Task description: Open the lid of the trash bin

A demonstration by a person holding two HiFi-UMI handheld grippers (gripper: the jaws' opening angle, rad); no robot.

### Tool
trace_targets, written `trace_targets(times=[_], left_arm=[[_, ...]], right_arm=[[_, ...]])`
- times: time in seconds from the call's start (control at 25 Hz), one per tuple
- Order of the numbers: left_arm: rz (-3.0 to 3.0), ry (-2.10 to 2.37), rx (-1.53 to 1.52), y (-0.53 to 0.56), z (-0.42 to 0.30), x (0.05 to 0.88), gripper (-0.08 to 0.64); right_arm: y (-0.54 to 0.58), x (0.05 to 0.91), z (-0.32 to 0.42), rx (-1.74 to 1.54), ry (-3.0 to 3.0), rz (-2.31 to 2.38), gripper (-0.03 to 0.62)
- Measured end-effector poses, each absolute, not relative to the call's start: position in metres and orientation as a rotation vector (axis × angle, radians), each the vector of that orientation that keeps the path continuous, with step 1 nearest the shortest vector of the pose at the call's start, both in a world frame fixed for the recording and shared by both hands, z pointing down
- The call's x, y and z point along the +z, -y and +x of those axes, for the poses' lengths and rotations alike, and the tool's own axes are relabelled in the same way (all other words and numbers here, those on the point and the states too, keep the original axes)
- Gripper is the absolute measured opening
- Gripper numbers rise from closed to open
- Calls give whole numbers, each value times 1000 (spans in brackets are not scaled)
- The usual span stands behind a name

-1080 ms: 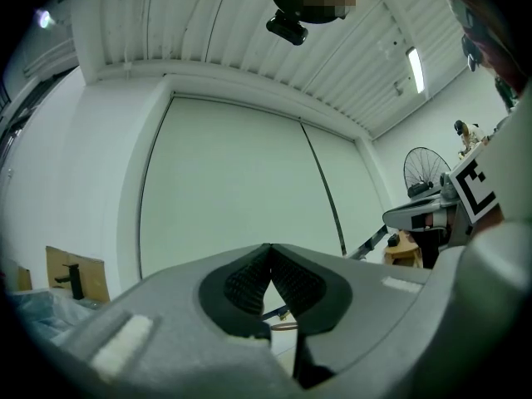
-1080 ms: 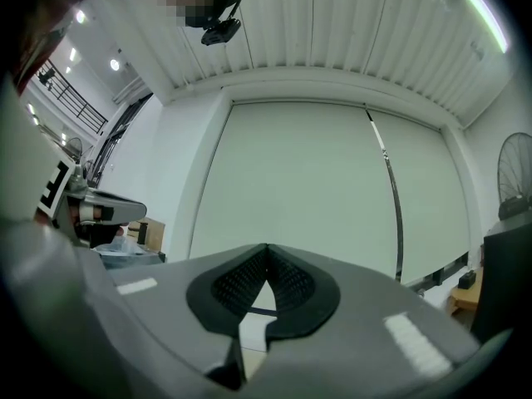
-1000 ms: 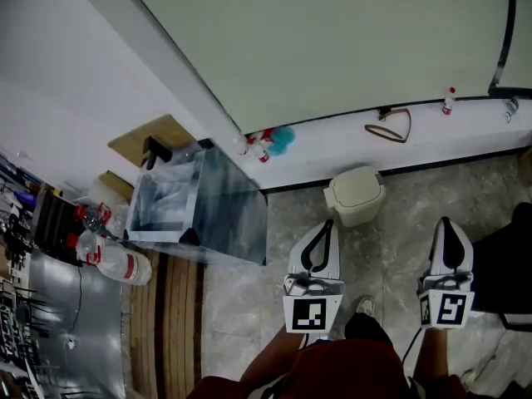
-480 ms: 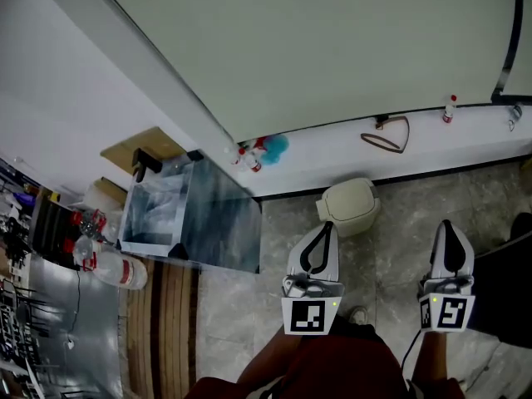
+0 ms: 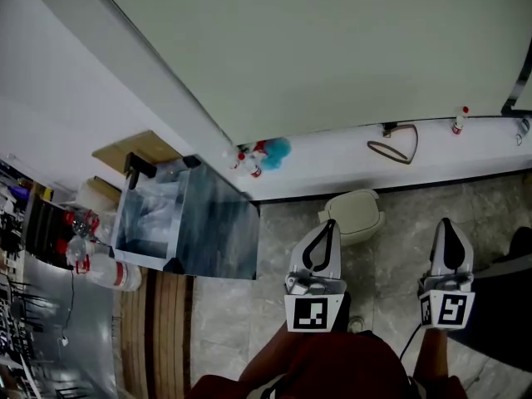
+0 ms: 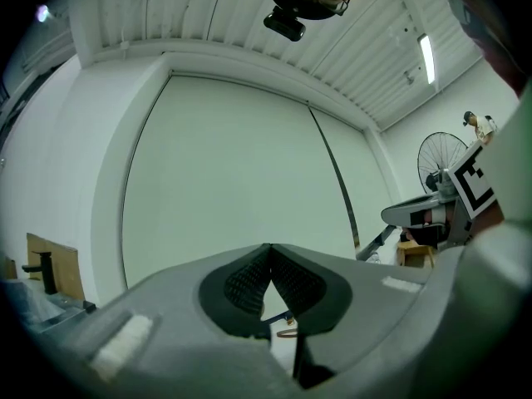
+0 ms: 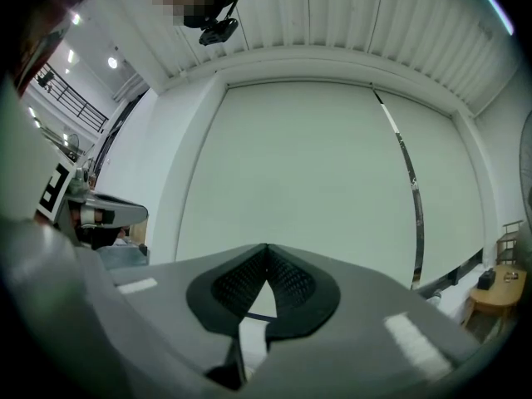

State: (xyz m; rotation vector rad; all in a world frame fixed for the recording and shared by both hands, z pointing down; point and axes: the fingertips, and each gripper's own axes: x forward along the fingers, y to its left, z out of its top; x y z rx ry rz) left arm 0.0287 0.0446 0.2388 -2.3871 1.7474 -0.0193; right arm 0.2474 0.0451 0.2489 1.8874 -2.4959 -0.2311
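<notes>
As we look down, bin: beige plastic trash bin [image 5: 357, 210], lid down, just beyond left gripper [image 5: 331, 222].
Our tongs: it and right gripper [image 5: 446, 220] clenched, empty.

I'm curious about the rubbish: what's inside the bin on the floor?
Nothing inside can be seen. The bin shows only its cream lid, which is down and covers whatever is in there.
</notes>
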Motion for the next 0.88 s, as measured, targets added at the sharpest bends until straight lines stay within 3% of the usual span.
trace_targets(times=[0.88], left_arm=[[-2305,-2033,-20,86,-107,275,5]], right_arm=[[122,268,98,-217,2594,1555,0]])
